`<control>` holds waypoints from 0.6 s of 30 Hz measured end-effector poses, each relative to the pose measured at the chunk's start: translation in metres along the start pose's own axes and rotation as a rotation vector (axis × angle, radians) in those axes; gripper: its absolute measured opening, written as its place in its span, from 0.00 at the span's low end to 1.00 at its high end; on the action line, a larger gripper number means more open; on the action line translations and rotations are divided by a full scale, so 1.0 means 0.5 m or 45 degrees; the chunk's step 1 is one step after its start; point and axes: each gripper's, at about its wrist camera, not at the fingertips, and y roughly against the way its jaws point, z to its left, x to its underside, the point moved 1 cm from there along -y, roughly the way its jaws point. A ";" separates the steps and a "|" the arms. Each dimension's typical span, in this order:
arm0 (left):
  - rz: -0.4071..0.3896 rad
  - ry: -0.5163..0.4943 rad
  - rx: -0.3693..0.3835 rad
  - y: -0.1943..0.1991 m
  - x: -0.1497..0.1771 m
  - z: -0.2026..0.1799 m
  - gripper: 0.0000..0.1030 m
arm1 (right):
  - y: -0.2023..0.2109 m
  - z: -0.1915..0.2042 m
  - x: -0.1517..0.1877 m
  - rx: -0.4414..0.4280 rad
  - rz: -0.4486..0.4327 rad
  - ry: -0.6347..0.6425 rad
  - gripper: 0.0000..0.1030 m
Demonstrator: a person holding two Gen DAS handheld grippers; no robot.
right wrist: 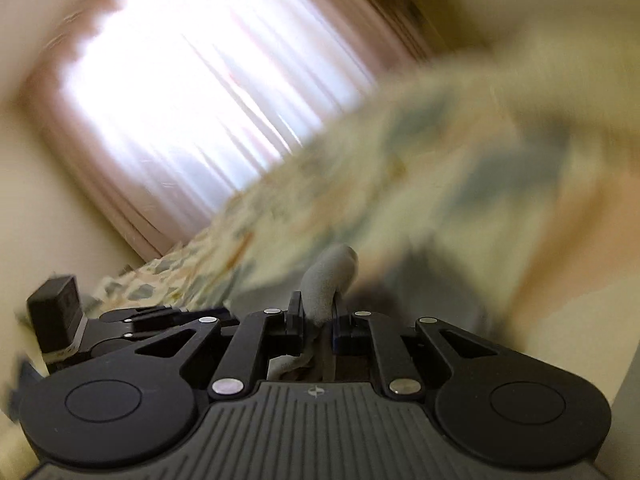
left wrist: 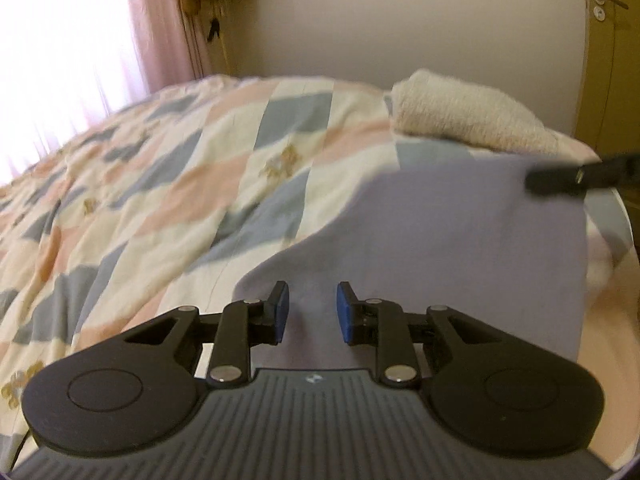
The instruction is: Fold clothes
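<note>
A lavender garment [left wrist: 472,240] lies spread on the patchwork quilt [left wrist: 160,184] at the bed's near right. My left gripper [left wrist: 309,312] is open, its blue pads just above the garment's near edge, holding nothing. My right gripper [right wrist: 316,312] is shut on a bunched fold of grey-lavender cloth [right wrist: 328,280] that sticks up between its pads. Its dark fingers show in the left wrist view [left wrist: 560,178] at the garment's far right corner. The right wrist view is blurred by motion.
A folded cream towel [left wrist: 468,116] lies at the far right of the bed. Pink curtains [left wrist: 160,20] and a bright window stand to the left. A door with a handle [left wrist: 608,0] is at the far right. The left gripper's body [right wrist: 80,328] shows low left.
</note>
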 end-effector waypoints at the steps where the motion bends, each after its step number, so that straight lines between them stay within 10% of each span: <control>1: -0.018 -0.011 -0.005 -0.003 -0.007 -0.013 0.21 | 0.018 0.007 -0.008 0.031 -0.037 0.062 0.12; 9: 0.041 -0.106 -0.046 -0.079 0.009 -0.091 0.23 | 0.011 -0.142 0.061 0.210 0.176 -0.221 0.17; 18: -0.048 0.008 -0.083 0.007 -0.021 -0.054 0.24 | -0.024 -0.171 -0.013 0.155 0.132 -0.240 0.43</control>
